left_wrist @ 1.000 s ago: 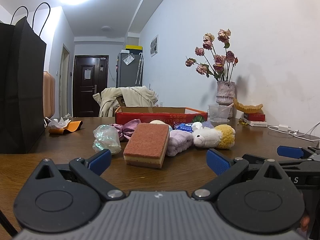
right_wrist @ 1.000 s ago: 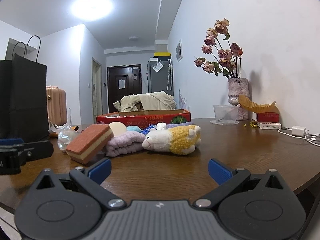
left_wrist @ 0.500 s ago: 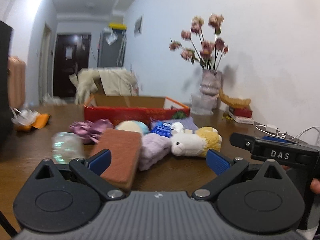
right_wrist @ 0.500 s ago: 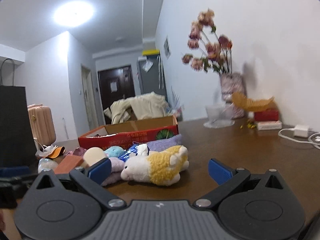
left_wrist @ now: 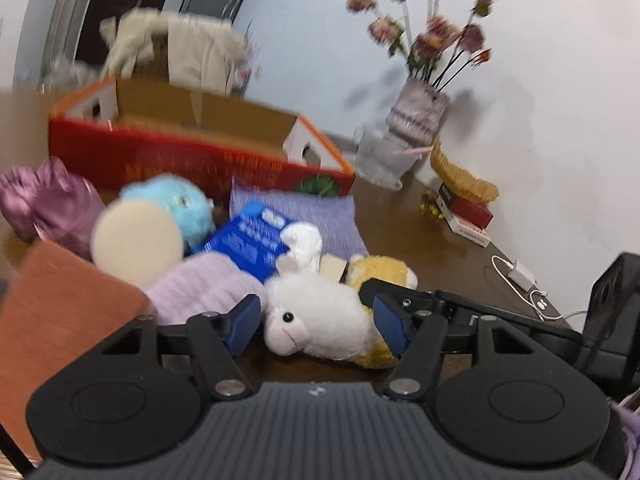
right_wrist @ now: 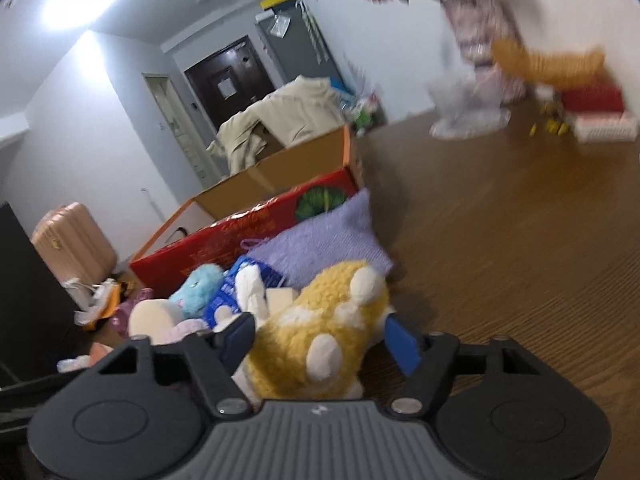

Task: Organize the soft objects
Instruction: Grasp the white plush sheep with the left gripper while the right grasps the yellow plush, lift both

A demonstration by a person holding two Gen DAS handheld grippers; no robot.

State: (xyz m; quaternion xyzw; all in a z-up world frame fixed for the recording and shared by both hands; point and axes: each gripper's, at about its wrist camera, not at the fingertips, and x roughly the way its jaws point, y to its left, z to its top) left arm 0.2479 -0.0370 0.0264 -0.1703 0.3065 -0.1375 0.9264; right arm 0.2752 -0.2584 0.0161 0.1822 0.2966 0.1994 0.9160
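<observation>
A plush sheep [left_wrist: 320, 320] with a white head and yellow body [right_wrist: 320, 332] lies on the brown table. My left gripper [left_wrist: 316, 322] straddles its head. The jaws are closing, and a thin gap still shows beside the left pad. My right gripper [right_wrist: 320, 338] is closing on the yellow body, both blue pads against the fleece. One of its black fingers [left_wrist: 404, 300] crosses the sheep's back. Behind it lie a lilac towel [left_wrist: 200, 284], a blue packet [left_wrist: 248, 240], a cream sponge [left_wrist: 136, 236] and a blue plush [left_wrist: 176, 204]. Beyond them stands an open red cardboard box [left_wrist: 192, 160].
A purple cushion [right_wrist: 328, 240] leans on the box. A red-brown sponge [left_wrist: 60, 300] and a purple satin piece [left_wrist: 44, 208] lie at the left. A flower vase [left_wrist: 416, 116], a clear cup [left_wrist: 376, 156], red boxes [left_wrist: 468, 216] and a charger cable [left_wrist: 520, 276] line the wall.
Both grippers have swept forward over the table, tilted down and rolled. Their wide-open jaws have narrowed around the plush sheep, the left at its head and the right at its body.
</observation>
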